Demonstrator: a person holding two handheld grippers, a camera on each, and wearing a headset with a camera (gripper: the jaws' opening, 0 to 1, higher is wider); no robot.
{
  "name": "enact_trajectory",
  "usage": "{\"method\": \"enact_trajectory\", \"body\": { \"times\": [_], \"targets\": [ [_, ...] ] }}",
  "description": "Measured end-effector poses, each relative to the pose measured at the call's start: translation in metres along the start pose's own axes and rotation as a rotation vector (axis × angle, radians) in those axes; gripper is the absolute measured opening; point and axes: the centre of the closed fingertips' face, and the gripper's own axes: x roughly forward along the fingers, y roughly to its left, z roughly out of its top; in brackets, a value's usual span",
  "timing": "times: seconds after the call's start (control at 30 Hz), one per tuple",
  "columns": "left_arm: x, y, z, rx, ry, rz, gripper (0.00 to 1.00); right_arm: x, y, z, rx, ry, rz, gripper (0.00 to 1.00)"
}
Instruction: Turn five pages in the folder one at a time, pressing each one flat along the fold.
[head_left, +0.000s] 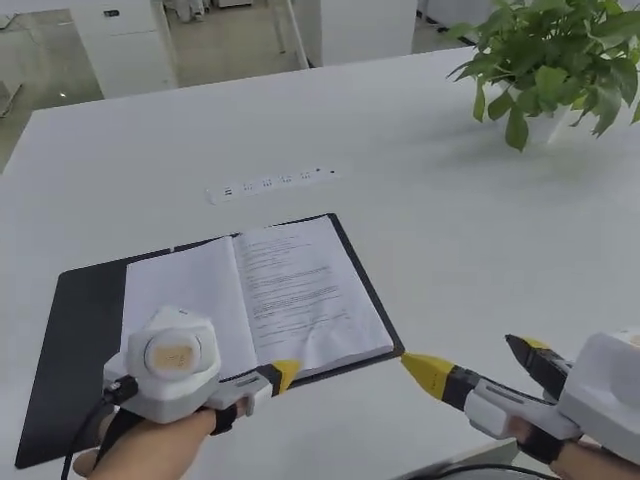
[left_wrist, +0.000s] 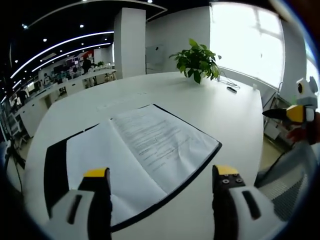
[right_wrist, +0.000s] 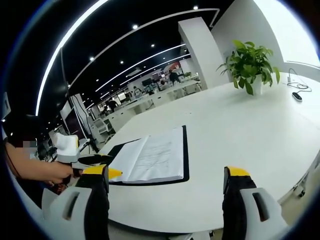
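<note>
A black folder (head_left: 82, 335) lies open on the white table, its printed right page (head_left: 305, 290) flat and a blank left page (head_left: 185, 290) beside the fold. My left gripper (head_left: 270, 378) hovers over the folder's near edge, open and holding nothing. Seen along its jaws, the left gripper (left_wrist: 161, 175) straddles the folder (left_wrist: 150, 145) from above. My right gripper (head_left: 475, 358) hangs open off the folder's near right corner, apart from it. Looking out from the right gripper (right_wrist: 166, 172), the folder (right_wrist: 150, 157) lies ahead, with the left gripper (right_wrist: 75, 155) at its left.
A potted plant (head_left: 550, 60) stands at the table's far right. A white power strip (head_left: 272, 183) is set into the table beyond the folder. A small dark device (right_wrist: 296, 96) lies near the plant. The table's near edge runs just under the grippers.
</note>
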Motion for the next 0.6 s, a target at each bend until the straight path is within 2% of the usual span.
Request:
{"method": "enact_trajectory", "body": {
  "times": [0.43, 0.6],
  "targets": [
    [0.053, -0.026, -0.001, 0.064, 0.014, -0.039, 0.66, -0.002, -0.001, -0.001, 0.016, -0.011, -0.012, 0.92],
    [0.069, -0.026, -0.009, 0.079, 0.035, -0.028, 0.61, -0.005, -0.004, -0.002, 0.039, -0.023, -0.022, 0.92]
  ]
}}
